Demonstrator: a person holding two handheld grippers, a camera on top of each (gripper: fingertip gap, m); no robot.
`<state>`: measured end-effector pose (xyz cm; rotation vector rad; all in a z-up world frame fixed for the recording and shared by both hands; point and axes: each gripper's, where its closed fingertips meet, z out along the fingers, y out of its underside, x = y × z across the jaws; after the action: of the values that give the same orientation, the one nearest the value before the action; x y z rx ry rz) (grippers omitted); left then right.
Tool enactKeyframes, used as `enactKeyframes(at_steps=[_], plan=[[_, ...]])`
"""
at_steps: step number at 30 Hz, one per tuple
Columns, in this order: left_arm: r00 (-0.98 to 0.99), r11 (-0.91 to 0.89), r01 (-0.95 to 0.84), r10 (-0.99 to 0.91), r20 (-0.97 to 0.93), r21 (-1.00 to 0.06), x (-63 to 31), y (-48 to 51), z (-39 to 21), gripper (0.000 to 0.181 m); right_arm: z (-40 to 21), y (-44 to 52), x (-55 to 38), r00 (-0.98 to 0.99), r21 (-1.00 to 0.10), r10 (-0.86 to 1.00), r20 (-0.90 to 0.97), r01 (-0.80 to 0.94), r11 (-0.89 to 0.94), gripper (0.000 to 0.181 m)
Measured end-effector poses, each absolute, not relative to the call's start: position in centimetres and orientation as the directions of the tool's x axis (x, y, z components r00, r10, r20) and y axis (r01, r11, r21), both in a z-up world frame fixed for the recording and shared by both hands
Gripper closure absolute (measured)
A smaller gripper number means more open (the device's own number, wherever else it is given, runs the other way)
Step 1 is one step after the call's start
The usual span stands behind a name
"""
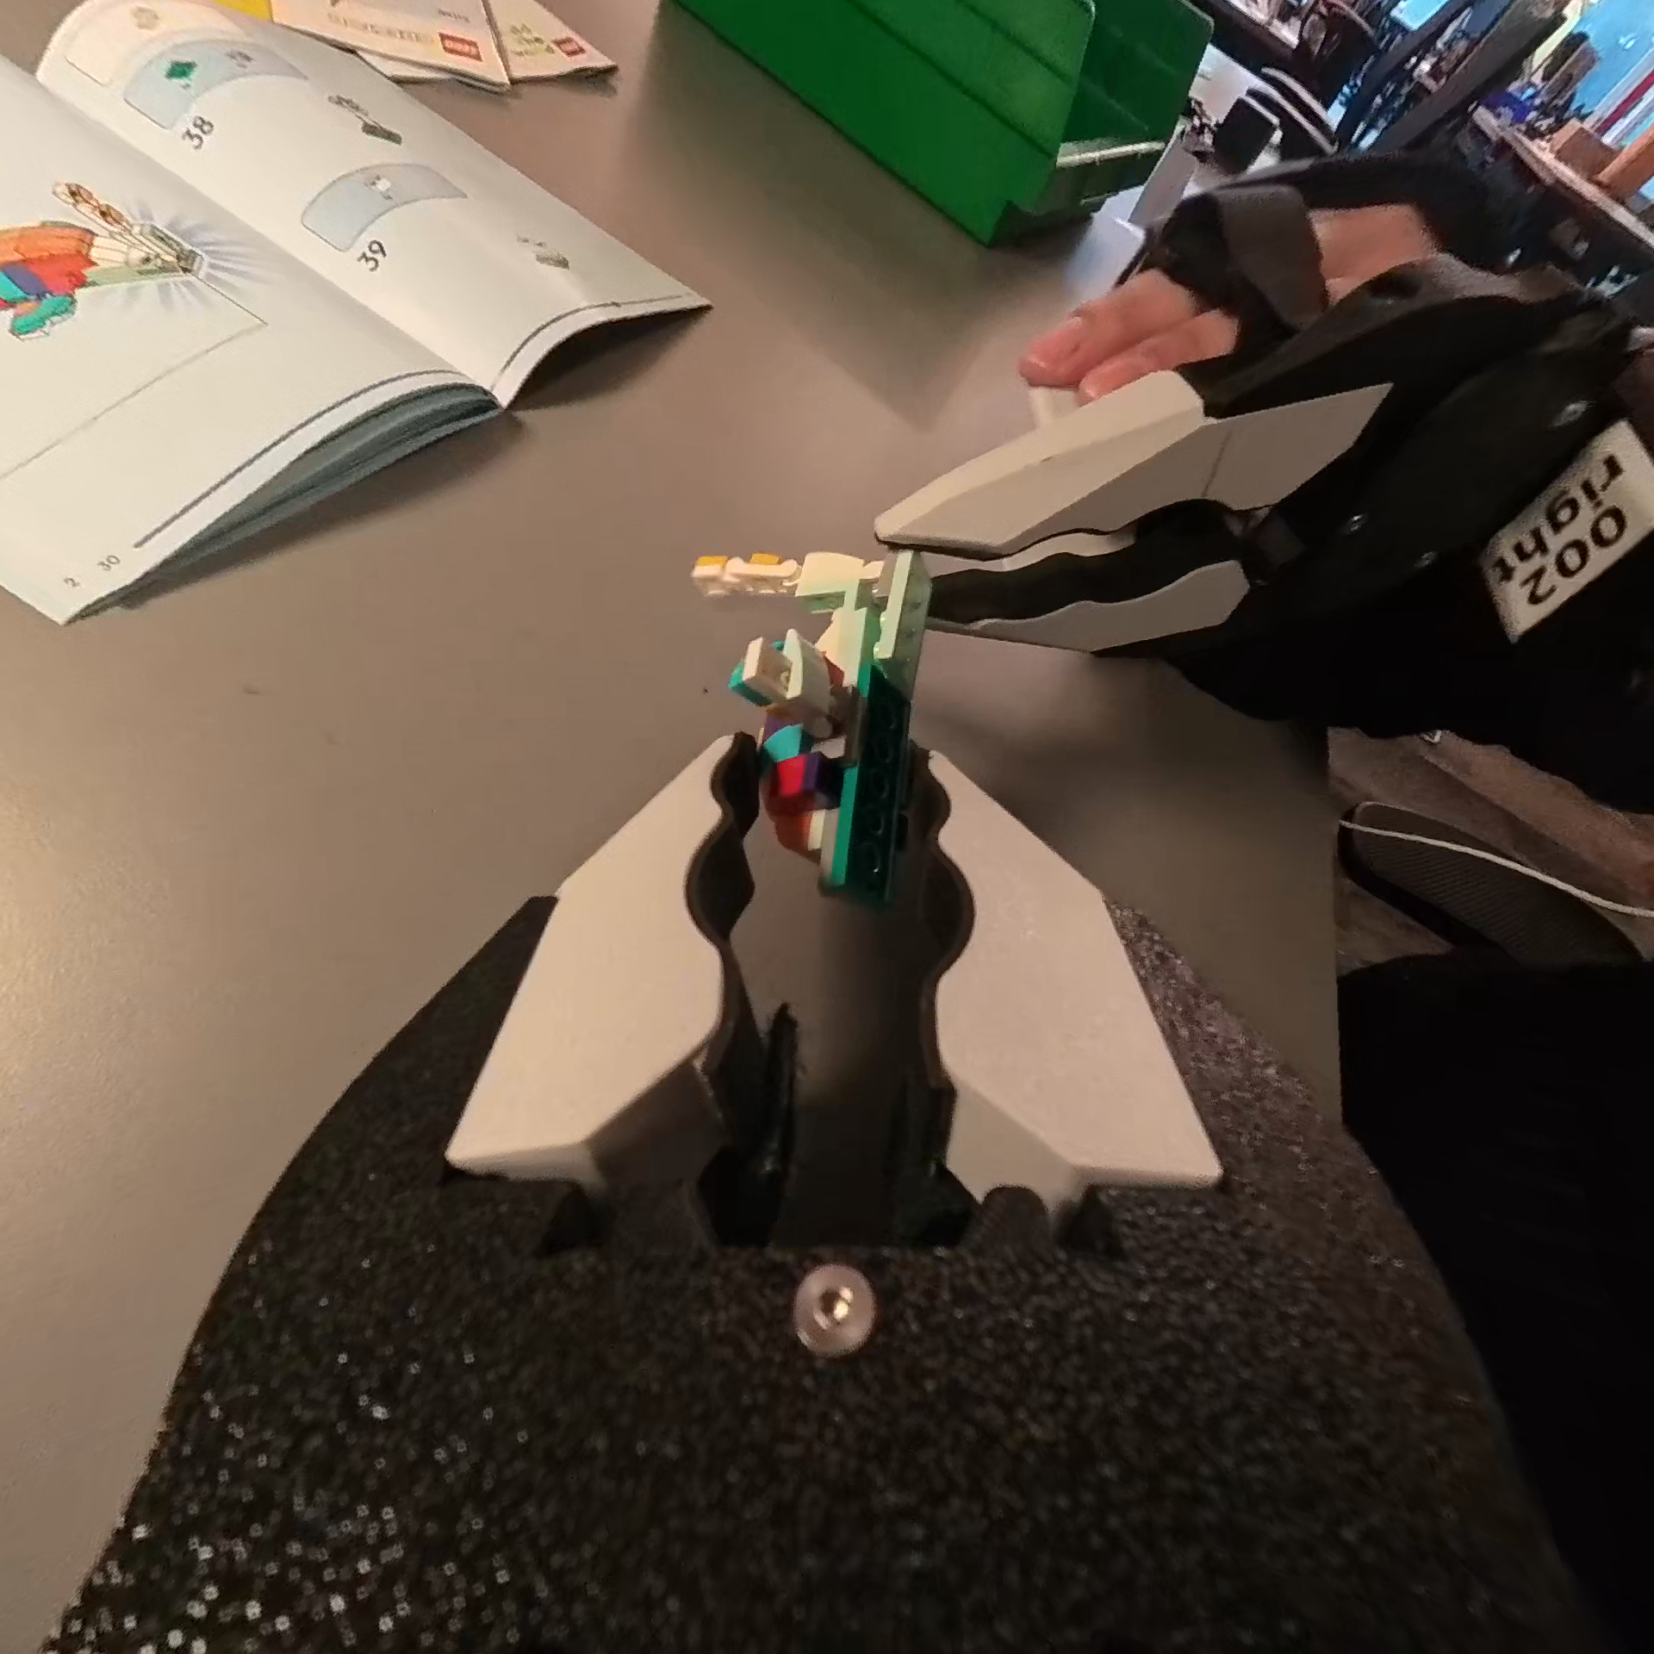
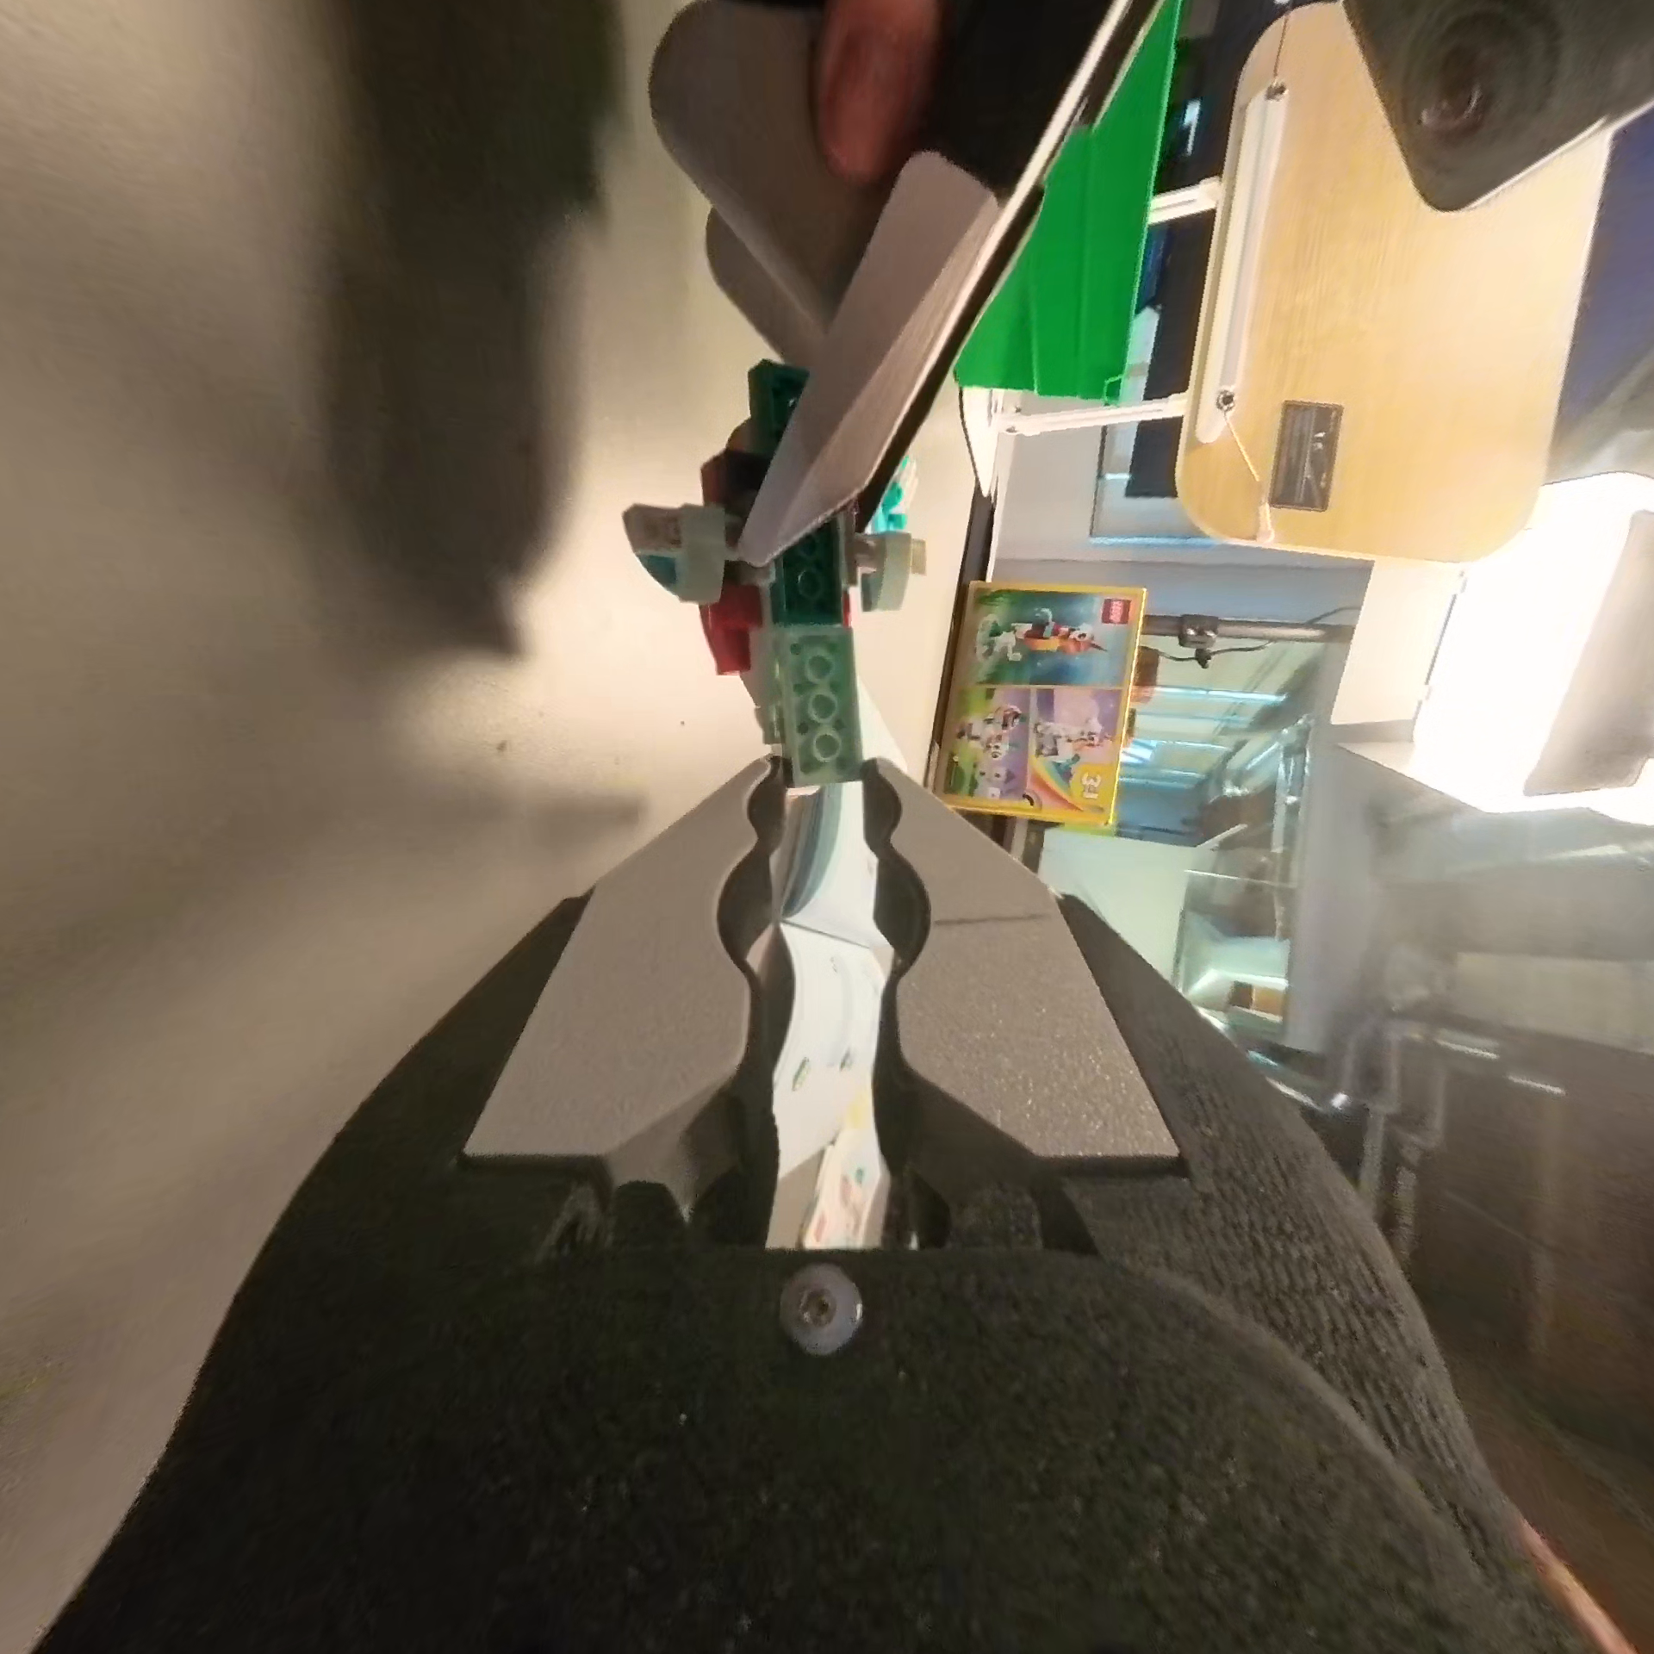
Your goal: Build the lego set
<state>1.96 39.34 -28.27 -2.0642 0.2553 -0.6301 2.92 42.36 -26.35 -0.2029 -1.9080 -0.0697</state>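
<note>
My left gripper (image 1: 837, 761) clamps the lego model (image 1: 837, 716) by its dark plate; my right gripper (image 2: 819, 777) pinches its pale end. Light, stiff, but snaps apart, so I hold plates, not the jutting bits.

There are two grippers: the left gripper (image 1: 837, 761) and the right gripper (image 1: 904, 573), each with two grey fingers. One partly built lego model (image 1: 837, 716) is in view, made of teal, pale green, white, red and purple bricks; the bricks are too many and too small to count. One open instruction booklet (image 1: 268, 295) lies on the one grey table (image 1: 358, 805), with two folded leaflets (image 1: 465, 40) beyond it. One green bin (image 1: 940, 98) stands at the far edge. One yellow-edged lego box (image 2: 1038, 703) stands upright. One bare hand (image 1: 1128, 336) shows on the right gripper.
</note>
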Motion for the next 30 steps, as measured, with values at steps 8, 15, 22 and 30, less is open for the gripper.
enactKeyframes(at_steps=[8, 15, 22, 30], plan=[[0.866, -0.522, 0.073, -0.389, 0.314, -0.85, 1.8, 39.5, -28.4, 0.149, -26.8, 42.8, 2.7, -0.355, 0.004, 0.073, 0.932, 0.212, 0.977, 0.166], [0.904, -0.467, 0.109, -0.321, 0.283, -0.878, 1.3, 40.2, -27.8, 0.149, -26.2, 43.7, 2.1, -0.322, 0.008, 0.093, 0.942, 0.298, 0.955, 0.166], [0.959, -0.299, -0.041, -0.279, 0.047, -0.953, 1.0, 40.6, -25.4, 0.149, -23.6, 44.1, 2.0, -0.143, 0.122, -0.076, 0.987, 0.347, 0.93, 0.167], [0.982, -0.267, -0.107, -0.176, -0.061, -0.958, 1.0, 41.5, -25.1, 0.149, -23.0, 45.3, 1.9, -0.043, 0.148, -0.144, 0.989, 0.46, 0.876, 0.166]])
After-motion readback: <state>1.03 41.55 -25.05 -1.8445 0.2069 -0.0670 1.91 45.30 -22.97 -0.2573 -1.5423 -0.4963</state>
